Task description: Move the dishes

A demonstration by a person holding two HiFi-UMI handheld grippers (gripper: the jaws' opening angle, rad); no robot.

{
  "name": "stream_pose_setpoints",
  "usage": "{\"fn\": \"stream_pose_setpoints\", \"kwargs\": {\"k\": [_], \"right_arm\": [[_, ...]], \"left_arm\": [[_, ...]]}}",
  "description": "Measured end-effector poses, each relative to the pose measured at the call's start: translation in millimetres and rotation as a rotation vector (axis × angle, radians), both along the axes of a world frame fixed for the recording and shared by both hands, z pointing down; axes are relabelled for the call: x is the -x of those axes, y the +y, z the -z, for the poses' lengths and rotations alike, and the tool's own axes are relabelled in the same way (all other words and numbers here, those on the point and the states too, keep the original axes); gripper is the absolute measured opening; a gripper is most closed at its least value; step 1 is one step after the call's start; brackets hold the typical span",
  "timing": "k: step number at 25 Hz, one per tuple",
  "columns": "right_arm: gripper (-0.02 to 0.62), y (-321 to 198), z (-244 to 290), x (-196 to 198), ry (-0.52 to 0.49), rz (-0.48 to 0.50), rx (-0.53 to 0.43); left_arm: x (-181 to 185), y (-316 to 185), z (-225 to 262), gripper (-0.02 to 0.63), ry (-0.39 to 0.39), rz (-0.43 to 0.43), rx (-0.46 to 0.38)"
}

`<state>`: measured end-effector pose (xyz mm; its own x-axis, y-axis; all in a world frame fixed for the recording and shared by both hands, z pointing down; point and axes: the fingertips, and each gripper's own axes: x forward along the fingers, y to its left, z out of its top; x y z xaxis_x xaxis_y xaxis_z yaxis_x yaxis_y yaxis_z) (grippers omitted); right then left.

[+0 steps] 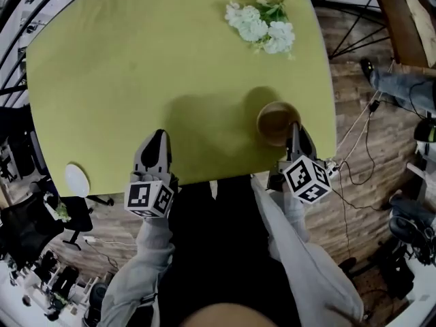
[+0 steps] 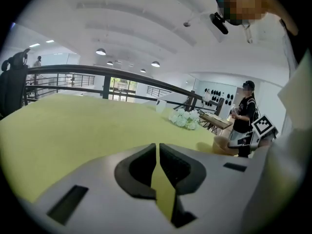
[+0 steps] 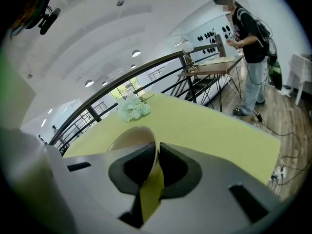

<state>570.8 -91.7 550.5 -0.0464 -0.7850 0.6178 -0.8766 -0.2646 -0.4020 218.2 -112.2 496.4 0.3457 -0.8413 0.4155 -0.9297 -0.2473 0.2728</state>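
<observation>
A tan bowl (image 1: 278, 121) stands on the yellow-green table (image 1: 136, 67) near its front right edge. My right gripper (image 1: 294, 133) reaches over that edge and is shut on the bowl's near rim. In the right gripper view the thin rim of the bowl (image 3: 129, 135) runs between the two pads at the right gripper (image 3: 157, 147). My left gripper (image 1: 157, 142) rests over the front edge further left, shut with nothing in it (image 2: 157, 147). From the left gripper view the bowl (image 2: 224, 145) shows at the right.
White flowers (image 1: 262, 26) lie at the table's far right. A white round thing (image 1: 76, 180) sits at the front left corner. A person (image 3: 248, 43) stands beyond the table's right side. Cables (image 1: 354, 148) trail over the wooden floor there.
</observation>
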Motion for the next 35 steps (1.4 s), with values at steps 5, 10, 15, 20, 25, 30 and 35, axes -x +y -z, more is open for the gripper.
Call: {"fn": "stream_pose_setpoints", "kwargs": {"k": [5, 10, 15, 20, 25, 30, 35], "right_arm": [[0.035, -16, 20, 20, 0.002, 0.062, -0.038], [0.035, -30, 35, 54, -0.012, 0.155, -0.084], [0.035, -34, 51, 125, -0.040, 0.210, -0.107], [0.035, -31, 57, 195, -0.120, 0.239, -0.086], [0.035, -36, 58, 281, -0.141, 0.323, -0.075], [0.035, -51, 51, 360, -0.142, 0.434, -0.054], [0.037, -85, 48, 415, -0.104, 0.482, -0.043]], "left_arm": [[21, 9, 25, 0.035, -0.020, 0.041, -0.069], [46, 20, 43, 0.035, -0.017, 0.097, -0.138], [106, 38, 42, 0.035, 0.007, 0.137, -0.153], [166, 50, 43, 0.035, 0.045, 0.179, -0.146], [220, 55, 35, 0.035, 0.011, 0.184, -0.141], [257, 46, 31, 0.035, 0.037, 0.183, -0.141], [293, 26, 27, 0.035, 0.030, 0.177, -0.150]]}}
